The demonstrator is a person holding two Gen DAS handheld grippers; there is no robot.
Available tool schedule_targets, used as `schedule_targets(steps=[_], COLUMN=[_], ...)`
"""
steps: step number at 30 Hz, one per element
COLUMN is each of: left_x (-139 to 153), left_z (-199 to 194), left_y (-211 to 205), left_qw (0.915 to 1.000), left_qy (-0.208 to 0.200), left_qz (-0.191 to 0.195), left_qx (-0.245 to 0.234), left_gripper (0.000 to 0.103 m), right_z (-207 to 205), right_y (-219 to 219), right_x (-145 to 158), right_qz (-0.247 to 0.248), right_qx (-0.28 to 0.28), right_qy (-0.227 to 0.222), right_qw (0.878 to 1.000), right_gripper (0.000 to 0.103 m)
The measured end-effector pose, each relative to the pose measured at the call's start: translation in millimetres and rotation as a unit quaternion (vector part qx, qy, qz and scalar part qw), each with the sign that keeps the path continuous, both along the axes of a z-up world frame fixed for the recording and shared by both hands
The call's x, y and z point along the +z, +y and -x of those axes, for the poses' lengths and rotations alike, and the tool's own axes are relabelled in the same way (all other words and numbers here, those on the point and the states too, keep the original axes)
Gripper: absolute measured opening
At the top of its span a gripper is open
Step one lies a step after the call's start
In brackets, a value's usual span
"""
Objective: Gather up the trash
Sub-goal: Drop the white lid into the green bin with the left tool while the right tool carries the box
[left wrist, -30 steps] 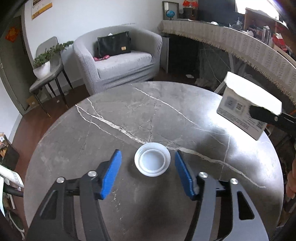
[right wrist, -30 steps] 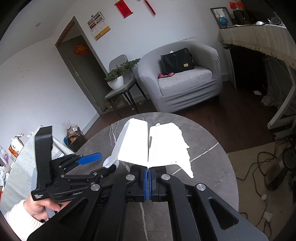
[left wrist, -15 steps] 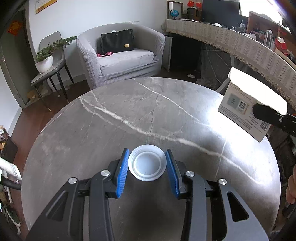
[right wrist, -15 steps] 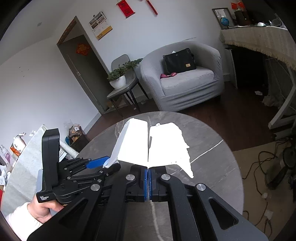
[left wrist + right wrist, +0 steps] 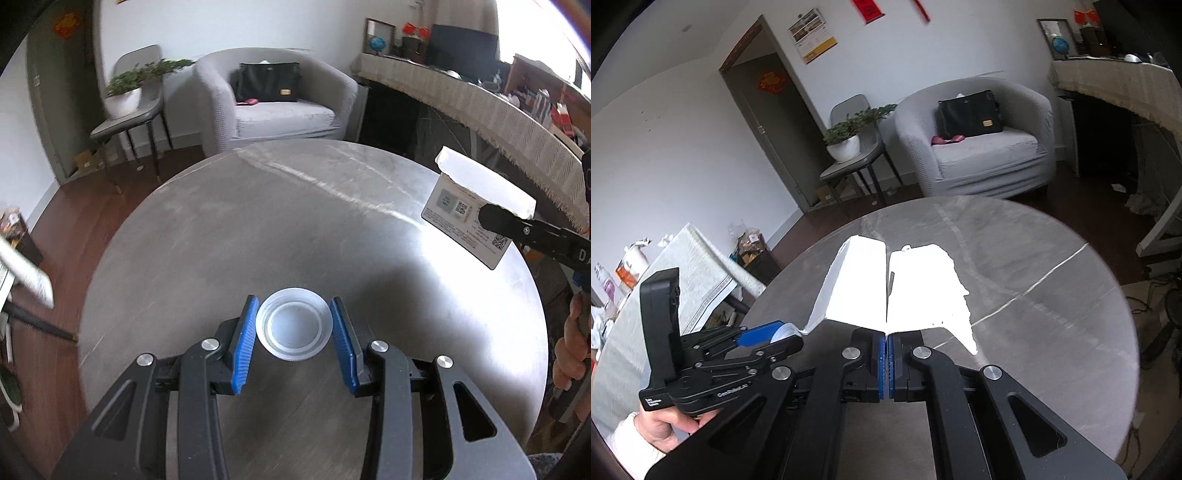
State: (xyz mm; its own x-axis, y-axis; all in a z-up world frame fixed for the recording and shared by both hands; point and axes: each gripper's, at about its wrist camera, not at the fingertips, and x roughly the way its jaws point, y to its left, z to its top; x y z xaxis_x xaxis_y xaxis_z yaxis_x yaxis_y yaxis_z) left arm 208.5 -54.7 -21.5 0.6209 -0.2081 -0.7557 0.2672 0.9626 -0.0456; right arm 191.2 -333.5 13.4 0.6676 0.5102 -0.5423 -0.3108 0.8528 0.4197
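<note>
Lid (image 5: 293, 325): white, round, open side up, caught between the blue pads (image 5: 243, 343) of the left gripper (image 5: 293, 332), one pad against each side of its rim.
Left gripper: fingers narrowed onto the lid; whether the lid is lifted off the table (image 5: 258, 221) or only resting on it I cannot tell, since that part of the view is blurred.
Box (image 5: 894, 288): torn white carton, flaps spread to either side of the right gripper (image 5: 886, 343) and reaching forward past its fingertips, above the table.
Right gripper: pads pressed together, pinching the box's lower edge.
Box, from the left view (image 5: 476, 218): printed face with square codes turned toward the camera, clamped by the black finger (image 5: 517, 230), well off to the right of the lid.
Hands: fingers of the right hand (image 5: 570, 350) at the right edge of the left view; left hand (image 5: 661, 428) in a pale sleeve gripping its handle at lower left of the right view.
Armchair (image 5: 273, 99): grey, beyond the table, black bag (image 5: 267, 86) on its seat.
</note>
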Motion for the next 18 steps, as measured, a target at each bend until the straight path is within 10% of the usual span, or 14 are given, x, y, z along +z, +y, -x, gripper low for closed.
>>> schedule_targets(steps=[18], left_x=[13.7], left_z=[100.1], left_y=[115.5], left_qw=[0.9939], left_qy=[-0.034], left_qz=[-0.004], left_qx=[0.105], left_gripper=[0.042], right_z=[47.5], right_y=[117.4], right_x=[3.2], right_qz=[0.013], right_qx=[0.073], right_qy=[-0.008], right_qw=[0.997], right_gripper=[0.001])
